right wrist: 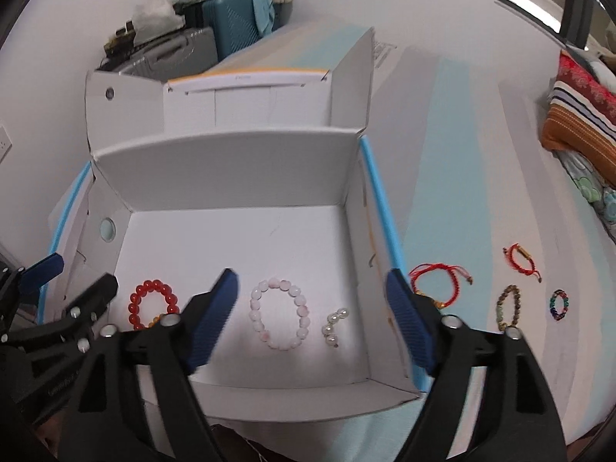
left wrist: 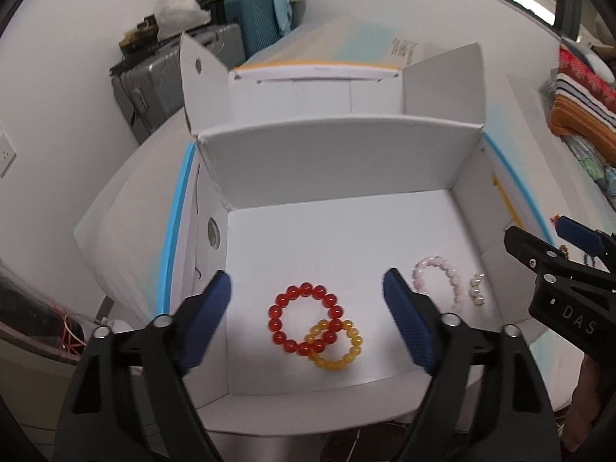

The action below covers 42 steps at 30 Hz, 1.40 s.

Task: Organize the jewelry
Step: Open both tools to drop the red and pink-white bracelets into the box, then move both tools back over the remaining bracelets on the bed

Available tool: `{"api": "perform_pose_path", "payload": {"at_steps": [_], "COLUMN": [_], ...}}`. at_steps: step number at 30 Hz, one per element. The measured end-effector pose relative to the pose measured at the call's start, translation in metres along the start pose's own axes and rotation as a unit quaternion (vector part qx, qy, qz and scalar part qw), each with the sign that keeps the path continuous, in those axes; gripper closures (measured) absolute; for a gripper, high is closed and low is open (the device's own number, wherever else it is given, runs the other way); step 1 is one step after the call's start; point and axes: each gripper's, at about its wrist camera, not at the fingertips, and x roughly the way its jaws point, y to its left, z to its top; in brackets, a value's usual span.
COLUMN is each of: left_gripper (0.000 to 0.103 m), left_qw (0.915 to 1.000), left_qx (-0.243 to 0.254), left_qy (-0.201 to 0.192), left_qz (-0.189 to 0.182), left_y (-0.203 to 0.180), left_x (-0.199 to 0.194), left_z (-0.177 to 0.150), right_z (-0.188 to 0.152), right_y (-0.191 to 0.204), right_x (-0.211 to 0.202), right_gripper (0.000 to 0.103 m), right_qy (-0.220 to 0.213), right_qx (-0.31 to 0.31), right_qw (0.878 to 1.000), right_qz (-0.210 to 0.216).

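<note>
Above the open white cardboard box (right wrist: 238,177), both grippers, left (left wrist: 308,319) and right (right wrist: 312,319), gape empty. Red bead bracelet (left wrist: 304,317) and pink bead bracelet (right wrist: 279,313) lie inside. Next, swing right to the red cord bracelet (right wrist: 439,275) outside on the sheet; pinch the cord, not the knot.

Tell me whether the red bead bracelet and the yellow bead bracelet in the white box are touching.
Touching. The left wrist view shows the red bead bracelet and the yellow bead bracelet overlapping like linked rings, their beads crossing at two spots with no gap.
</note>
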Motion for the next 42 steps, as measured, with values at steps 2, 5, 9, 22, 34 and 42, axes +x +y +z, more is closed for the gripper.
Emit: {"api": "perform_pose_path", "payload": {"at_steps": [2, 5, 9, 22, 34, 42], "left_gripper": [0.017, 0.012, 0.006, 0.006, 0.006, 0.006], "left_qw": [1.0, 0.9999, 0.9995, 0.9958, 0.982, 0.9739], "left_qx": [0.003, 0.007, 0.011, 0.061, 0.137, 0.175], "left_qy": [-0.006, -0.014, -0.028, -0.052, -0.067, -0.058], "left_qz": [-0.001, -0.003, -0.005, -0.044, -0.111, -0.132], "left_y": [-0.006, -0.011, -0.021, -0.102, -0.219, -0.295], "left_x": [-0.006, -0.013, -0.024, -0.048, -0.061, -0.047], "left_z": [-0.001, 0.0, -0.001, -0.005, -0.012, -0.019], "right_z": [0.0, -0.002, -0.006, -0.025, -0.051, -0.07], "right_y": [-0.006, -0.017, -0.03, -0.117, -0.224, -0.296], "right_x": [-0.008, -0.021, -0.034, -0.072, -0.1, -0.099], "right_gripper": [0.019, 0.013, 0.009, 0.008, 0.008, 0.008], "right_qy": [-0.01, -0.021, -0.034, -0.057, -0.07, -0.058], "right_qx": [0.005, 0.014, 0.021, 0.071, 0.115, 0.15], "right_qw": [1.0, 1.0, 0.999, 0.995, 0.984, 0.975], "right_qz": [-0.003, -0.004, -0.009, -0.047, -0.118, -0.152]}}
